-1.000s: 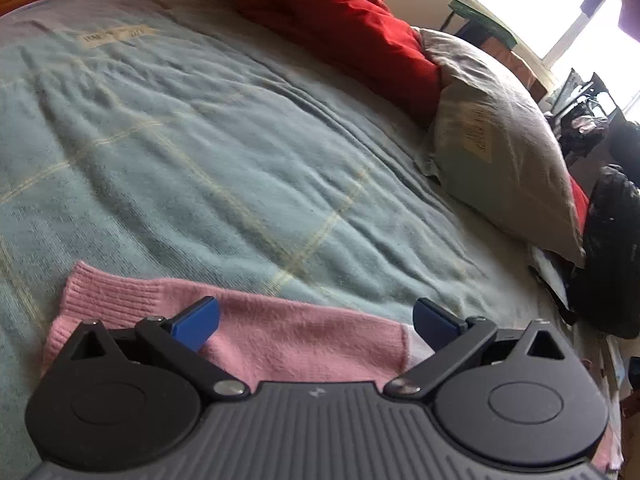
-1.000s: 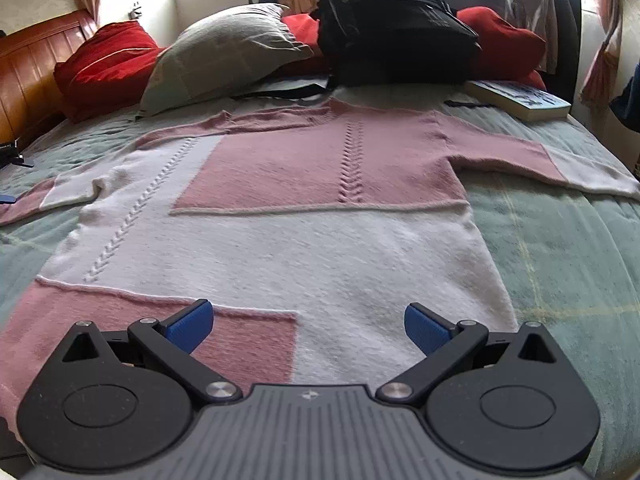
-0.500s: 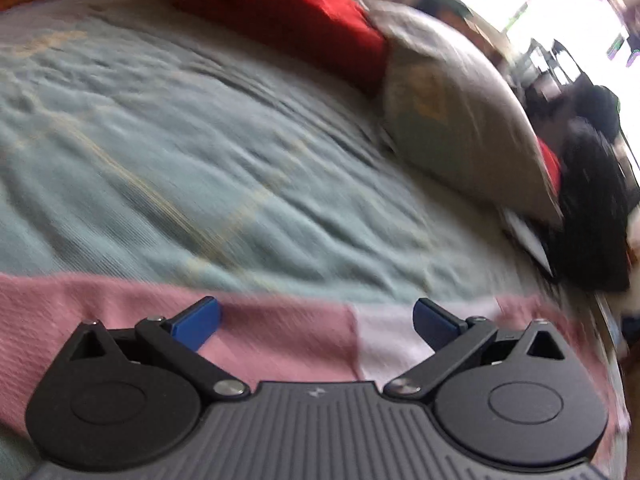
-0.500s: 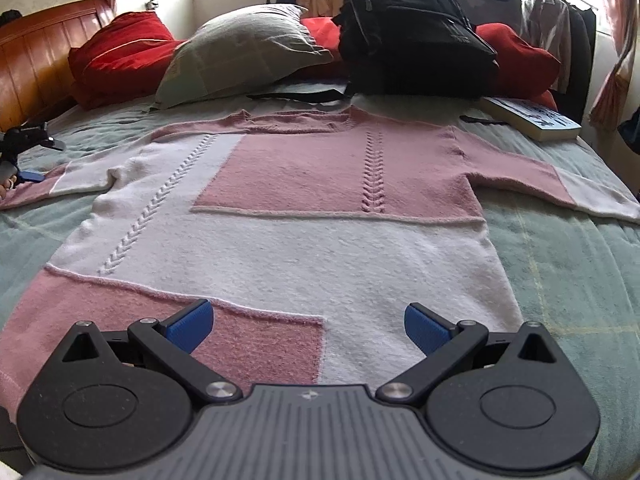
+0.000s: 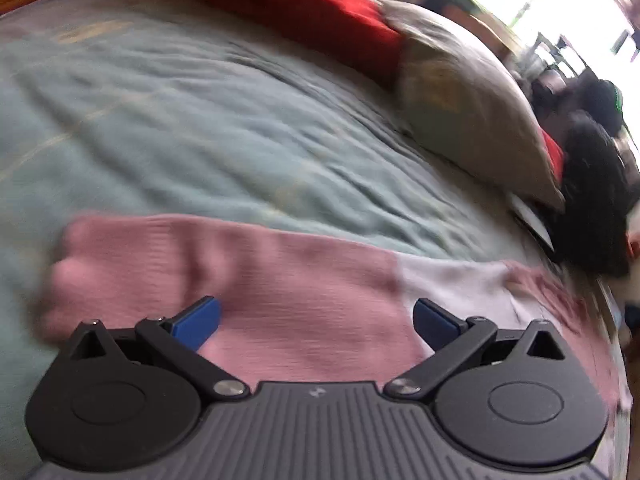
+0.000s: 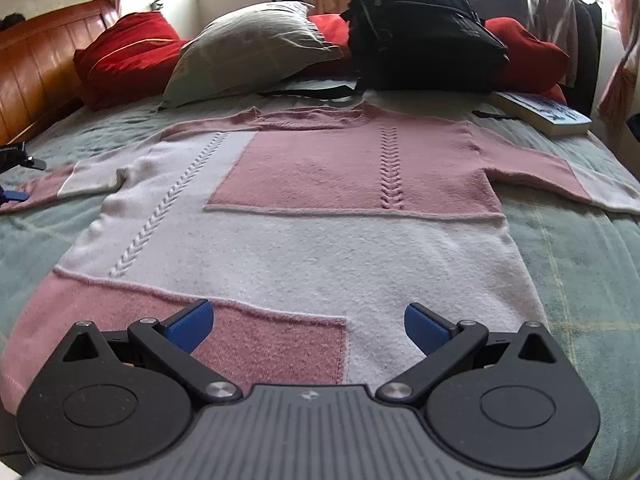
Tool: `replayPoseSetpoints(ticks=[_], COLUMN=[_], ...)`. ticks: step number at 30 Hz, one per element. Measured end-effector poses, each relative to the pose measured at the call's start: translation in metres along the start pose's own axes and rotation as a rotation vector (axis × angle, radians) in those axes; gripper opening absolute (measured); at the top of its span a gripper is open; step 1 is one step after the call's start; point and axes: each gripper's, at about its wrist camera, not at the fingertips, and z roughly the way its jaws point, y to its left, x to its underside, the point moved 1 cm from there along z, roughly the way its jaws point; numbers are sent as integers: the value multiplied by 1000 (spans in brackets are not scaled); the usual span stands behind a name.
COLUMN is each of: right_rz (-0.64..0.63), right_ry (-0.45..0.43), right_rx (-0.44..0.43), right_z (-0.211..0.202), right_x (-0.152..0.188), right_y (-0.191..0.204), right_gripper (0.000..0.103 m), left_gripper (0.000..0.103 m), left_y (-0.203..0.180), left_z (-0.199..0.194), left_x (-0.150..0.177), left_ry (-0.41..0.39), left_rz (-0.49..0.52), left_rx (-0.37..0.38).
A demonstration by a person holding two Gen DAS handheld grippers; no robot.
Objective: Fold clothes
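Two grippers, both with jaws spread wide and nothing held. Left gripper (image 5: 316, 322) has been swung over the past second: its view went from sharp to motion-blurred, and more of the pink sleeve (image 5: 248, 268) is now framed between the blue pads, cuff end to the left, white band to the right. Read as an approach to the sleeve for a first fold inward; no grasp yet. Right gripper (image 6: 306, 326) has been eased slightly closer to the hem, otherwise unchanged, hovering above the lower edge of the sweater (image 6: 304, 240).

Sweater is laid flat on the green bedspread (image 6: 580, 264), front up, neckline toward the pillow (image 6: 248, 48) and black backpack (image 6: 420, 28), both sleeves stretched out sideways. Pink and white blocks, two vertical cable ribs, thick soft knit, few wrinkles. Right sleeve ends near a book (image 6: 544, 114). No fold is made so far; the task is judged to be at its start. Whether the left pads touch the fabric cannot be told through the blur.
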Motion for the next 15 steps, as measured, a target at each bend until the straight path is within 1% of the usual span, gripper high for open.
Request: replayPoseSetpoints(ticks=[2,4,5,6,9,10,12,13,15], right_rz=[-5,-3,-2,0,4,5,0,-3,-6], right_ry=[-5,-10,-13,-17,-25,-26,-32,-35,-43], right_rx=[-2,-7,-9,-12,-18,-20,-24,-28,-33], right_z=[-3,-6,-7,-9,-13,-15,-18,-21,-25], right_x=[1,1,1,1,3,3,4,5,6], right_y=[1,0,0,0,0,0,0,0,-1], right_gripper=[103,103,103,103,103,103,103,103,103], left_gripper=[102,102,102,102,102,102,102,102,102], left_y=[19,23,21,16,-15,-25,-52,-65,-93], left_z=[-16,-27,-30,-33,-43,-46,-46,-45,-40], left_x=[-3,-6,-7,-7,1,4,10,13,17], left_ry=[-47,-66,-62,-56,-59,-62,-48,-35,1], left_rz=[-94,-111,-95,-65,86,129,209,230,260], left_rx=[-20,-83,-115,-140,-158,-155,-136,-117,-40])
